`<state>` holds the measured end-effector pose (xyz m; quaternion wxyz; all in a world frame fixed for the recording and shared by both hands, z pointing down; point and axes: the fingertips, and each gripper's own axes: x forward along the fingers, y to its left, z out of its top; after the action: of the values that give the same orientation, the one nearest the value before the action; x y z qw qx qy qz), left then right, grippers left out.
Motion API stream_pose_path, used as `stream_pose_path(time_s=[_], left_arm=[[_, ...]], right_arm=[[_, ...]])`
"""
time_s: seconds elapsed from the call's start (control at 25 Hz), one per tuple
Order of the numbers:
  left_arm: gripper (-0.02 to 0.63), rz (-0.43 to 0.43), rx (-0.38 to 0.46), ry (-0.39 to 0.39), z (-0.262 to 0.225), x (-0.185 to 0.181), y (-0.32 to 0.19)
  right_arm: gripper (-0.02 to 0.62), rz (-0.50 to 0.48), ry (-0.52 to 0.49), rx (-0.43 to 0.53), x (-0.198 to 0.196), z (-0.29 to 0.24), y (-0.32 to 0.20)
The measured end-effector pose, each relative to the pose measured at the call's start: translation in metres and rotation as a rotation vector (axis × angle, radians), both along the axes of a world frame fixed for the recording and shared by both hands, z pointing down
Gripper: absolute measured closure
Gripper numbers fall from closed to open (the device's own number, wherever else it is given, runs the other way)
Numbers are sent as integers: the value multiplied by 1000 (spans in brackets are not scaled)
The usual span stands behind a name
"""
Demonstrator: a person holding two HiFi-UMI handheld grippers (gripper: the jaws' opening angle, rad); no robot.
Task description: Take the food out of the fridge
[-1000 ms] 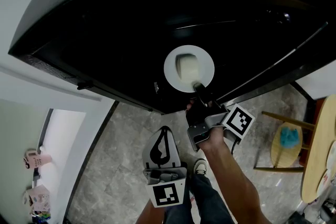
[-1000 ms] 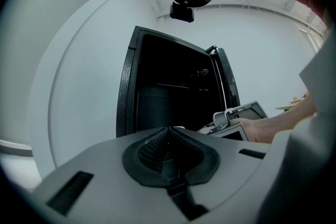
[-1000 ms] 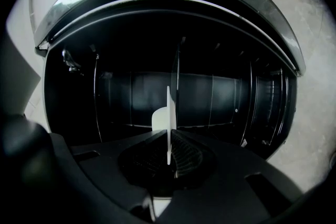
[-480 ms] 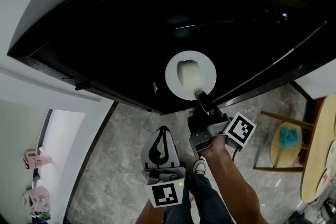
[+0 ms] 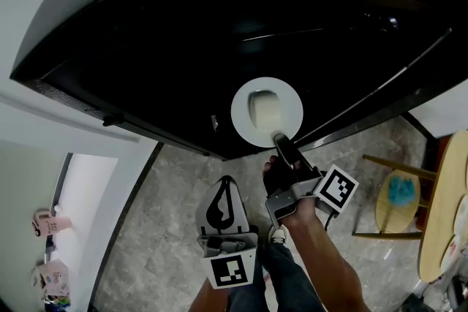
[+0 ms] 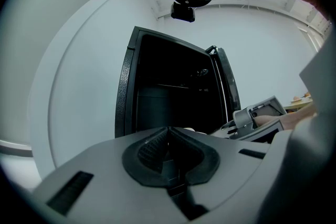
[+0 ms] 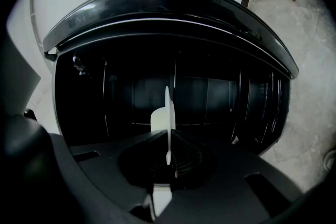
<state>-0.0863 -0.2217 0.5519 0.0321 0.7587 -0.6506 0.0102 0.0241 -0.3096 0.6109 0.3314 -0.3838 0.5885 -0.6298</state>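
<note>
the plate has come slightly out of the fridge, right gripper clamped on its rim only; any tilt may slide the food off.

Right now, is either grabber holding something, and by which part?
The right gripper is shut on the near rim of the white plate, which carries pale food. The left gripper is shut and holds nothing.
</note>
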Motion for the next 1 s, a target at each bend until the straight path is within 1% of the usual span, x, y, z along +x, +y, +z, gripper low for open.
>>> stream_pose_path(time_s=[0.2,0.32,0.56,1.0], left_arm=[[592,-2,6,-1,-1,0,-1],[592,-1,5,-2,-2,0,-1],[592,-7,13,2,-3,0,-3],[592,-5,16,-2,-3,0,-5]], right_arm=[[561,-7,-2,-4,2,-2,9],[561,-8,-25,-20,5,-4,17],[561,-12,-35,-46,10,-1,36],[560,-20,-28,-67,18,1,59]])
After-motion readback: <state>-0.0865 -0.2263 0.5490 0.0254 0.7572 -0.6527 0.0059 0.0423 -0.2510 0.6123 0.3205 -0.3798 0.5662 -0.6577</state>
